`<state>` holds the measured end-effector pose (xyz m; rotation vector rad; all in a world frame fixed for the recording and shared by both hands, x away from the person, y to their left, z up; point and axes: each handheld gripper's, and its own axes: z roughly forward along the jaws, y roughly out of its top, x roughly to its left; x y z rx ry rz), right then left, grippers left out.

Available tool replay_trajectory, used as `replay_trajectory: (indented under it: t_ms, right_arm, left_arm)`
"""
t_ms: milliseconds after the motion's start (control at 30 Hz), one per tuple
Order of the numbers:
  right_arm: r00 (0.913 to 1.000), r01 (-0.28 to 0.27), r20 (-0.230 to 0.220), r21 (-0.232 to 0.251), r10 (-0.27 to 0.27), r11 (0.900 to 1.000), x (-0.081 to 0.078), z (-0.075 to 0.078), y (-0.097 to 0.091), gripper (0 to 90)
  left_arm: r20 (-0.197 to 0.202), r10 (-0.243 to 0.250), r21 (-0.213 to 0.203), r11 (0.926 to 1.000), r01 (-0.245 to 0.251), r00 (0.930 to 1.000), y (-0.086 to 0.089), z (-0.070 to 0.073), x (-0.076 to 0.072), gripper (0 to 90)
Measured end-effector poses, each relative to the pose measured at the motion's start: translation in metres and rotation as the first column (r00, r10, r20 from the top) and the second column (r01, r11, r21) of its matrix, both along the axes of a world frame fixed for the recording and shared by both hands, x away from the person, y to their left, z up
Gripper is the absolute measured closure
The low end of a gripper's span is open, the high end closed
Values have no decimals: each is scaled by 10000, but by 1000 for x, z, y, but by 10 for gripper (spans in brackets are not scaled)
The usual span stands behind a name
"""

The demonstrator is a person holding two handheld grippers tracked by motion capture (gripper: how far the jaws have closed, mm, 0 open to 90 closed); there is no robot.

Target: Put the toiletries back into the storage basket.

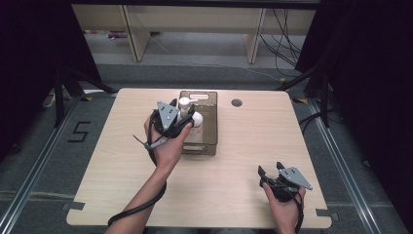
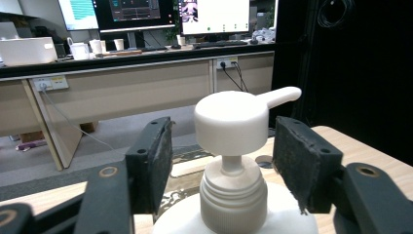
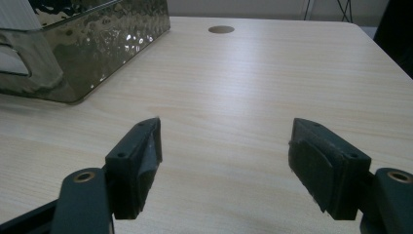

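Observation:
A white pump bottle point(image 1: 186, 104) stands in a dark translucent bin point(image 1: 210, 132) at the middle back of the table. My left gripper point(image 1: 188, 116) hovers over the bin, open. In the left gripper view the pump bottle's round head point(image 2: 231, 122) and spout sit between the pads point(image 2: 156, 161) of my left gripper point(image 2: 221, 156), with a small gap on each side. My right gripper point(image 1: 271, 168) rests low over the table's front right, open with nothing between its fingers. In the right gripper view my right gripper point(image 3: 224, 151) points across bare wood towards the bin point(image 3: 97, 53).
A round cable hole point(image 1: 236, 103) lies in the tabletop just right of the bin. The wooden table point(image 1: 243, 146) has free surface to the left, right and front of the bin. Desks, monitors and cables stand beyond the far edge.

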<state>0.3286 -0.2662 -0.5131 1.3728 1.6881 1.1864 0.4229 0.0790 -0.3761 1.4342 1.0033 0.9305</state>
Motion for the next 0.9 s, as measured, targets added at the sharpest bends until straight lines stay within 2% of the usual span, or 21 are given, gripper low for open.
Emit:
replay_trajectory:
  t_ms: [500,633,700,900]
  right_arm:
    - [10000,-12,87,-131,13,9999,1,-1,-1,290]
    - [10000,-62,27,45,62,10000,1,0,0,289]
    - [10000,-30,83,-81,31,10000,1,-1,-1,289]
    - [10000,-55,69,20,55,10000,1,-1,0,289]
  left_arm:
    - [-51,-497,-47,9988,496,9988,14,5,-14,344]
    - [-93,-668,-19,9978,668,9977,16,6,-18,341]
    - [-130,-795,29,9968,795,9968,18,6,-20,339]
    - [-125,-950,24,9955,950,9954,25,6,-25,337]
